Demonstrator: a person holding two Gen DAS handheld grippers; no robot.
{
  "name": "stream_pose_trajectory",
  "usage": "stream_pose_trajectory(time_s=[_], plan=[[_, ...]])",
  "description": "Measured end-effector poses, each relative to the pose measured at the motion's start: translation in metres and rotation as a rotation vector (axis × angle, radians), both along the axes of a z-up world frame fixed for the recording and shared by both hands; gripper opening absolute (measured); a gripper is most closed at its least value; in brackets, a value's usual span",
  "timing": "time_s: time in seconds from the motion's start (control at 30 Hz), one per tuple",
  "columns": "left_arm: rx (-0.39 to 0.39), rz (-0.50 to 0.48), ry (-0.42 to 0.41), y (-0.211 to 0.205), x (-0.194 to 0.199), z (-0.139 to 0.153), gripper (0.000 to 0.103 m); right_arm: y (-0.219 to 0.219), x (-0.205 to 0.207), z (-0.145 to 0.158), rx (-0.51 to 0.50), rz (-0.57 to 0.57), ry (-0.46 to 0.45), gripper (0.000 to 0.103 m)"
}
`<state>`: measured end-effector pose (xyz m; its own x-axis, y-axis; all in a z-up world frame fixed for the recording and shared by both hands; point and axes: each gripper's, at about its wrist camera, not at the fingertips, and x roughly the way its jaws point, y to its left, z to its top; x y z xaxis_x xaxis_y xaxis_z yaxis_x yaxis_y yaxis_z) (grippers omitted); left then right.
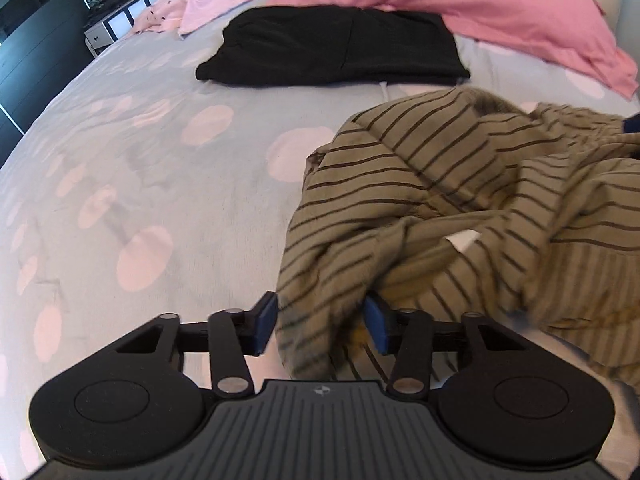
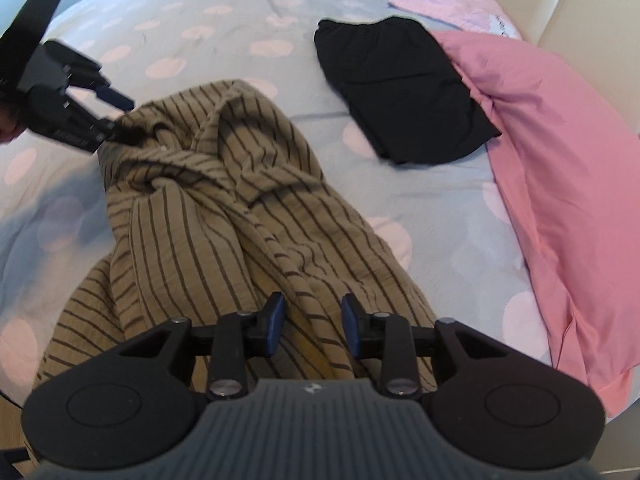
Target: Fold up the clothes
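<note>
An olive garment with dark stripes [image 1: 460, 200] lies crumpled on the bed [image 1: 140, 152]; it also shows in the right wrist view [image 2: 224, 216]. My left gripper [image 1: 320, 320] has its jaws wide apart with a fold of the striped cloth between them, the pads not pressing it. From the right wrist view the left gripper [image 2: 116, 116] sits at the garment's far left corner. My right gripper [image 2: 312, 324] is open, its fingers straddling the garment's near edge. A folded black garment [image 1: 336, 44] lies farther up the bed, also in the right wrist view [image 2: 404, 88].
A pink duvet [image 2: 560, 184] lies along the right side of the bed. A pale pink garment [image 2: 452, 4] lies near the headboard. A dark dresser and a small nightstand [image 1: 116, 24] stand beside the bed. The grey sheet has pink dots.
</note>
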<state>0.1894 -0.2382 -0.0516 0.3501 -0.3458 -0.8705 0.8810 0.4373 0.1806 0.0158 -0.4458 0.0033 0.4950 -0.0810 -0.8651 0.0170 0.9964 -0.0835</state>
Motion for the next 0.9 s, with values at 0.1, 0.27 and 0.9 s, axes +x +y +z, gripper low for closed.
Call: stream_pose_trajectory(time_s=[0.1, 0.27, 0.9], plan=[[-0.004, 0.027, 0.012, -0.005, 0.008, -0.005, 0.011, 0.003, 0.002, -0.001, -0.009, 0.012, 0.017, 0.005], [-0.117, 0.129, -0.029, 0.009, 0.012, 0.020, 0.002, 0.018, -0.001, 0.018, -0.109, 0.012, -0.059, 0.002], [-0.576, 0.439, -0.572, 0.195, -0.078, 0.328, 0.001, 0.147, -0.049, 0.261, -0.453, 0.141, -0.758, 0.001]])
